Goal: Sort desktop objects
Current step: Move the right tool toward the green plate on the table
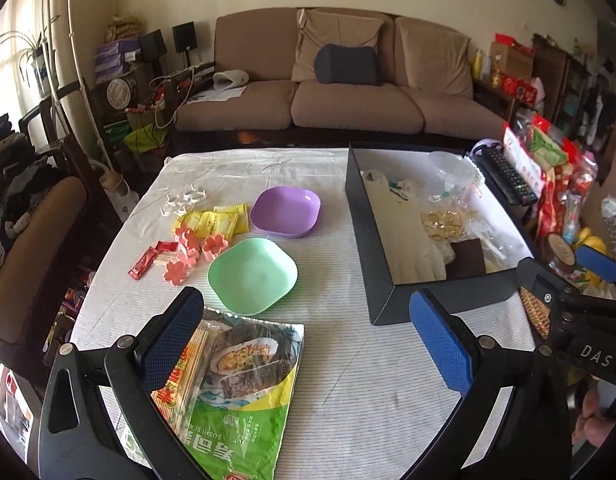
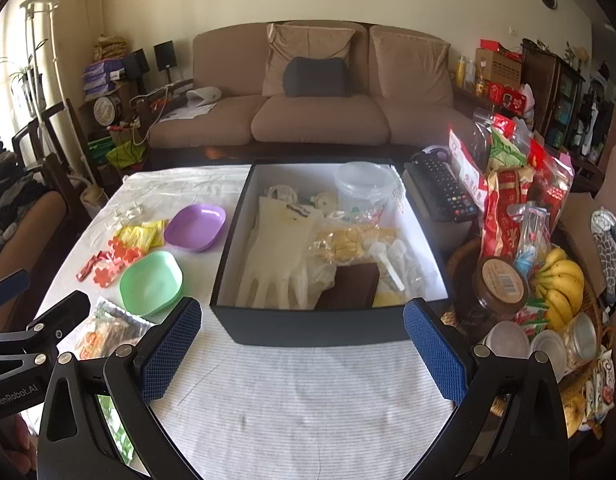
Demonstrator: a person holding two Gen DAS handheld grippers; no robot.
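Left gripper wide open, holding nothing, sushi seaweed bag under its left finger, green bowl just ahead, right gripper wide open and empty, black box right in front

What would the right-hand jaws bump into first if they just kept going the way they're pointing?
Probably the bare striped tablecloth, since the open right gripper tilts downward at it. If it passed shallower, the near wall of the black box comes next. Depth is hard to judge.
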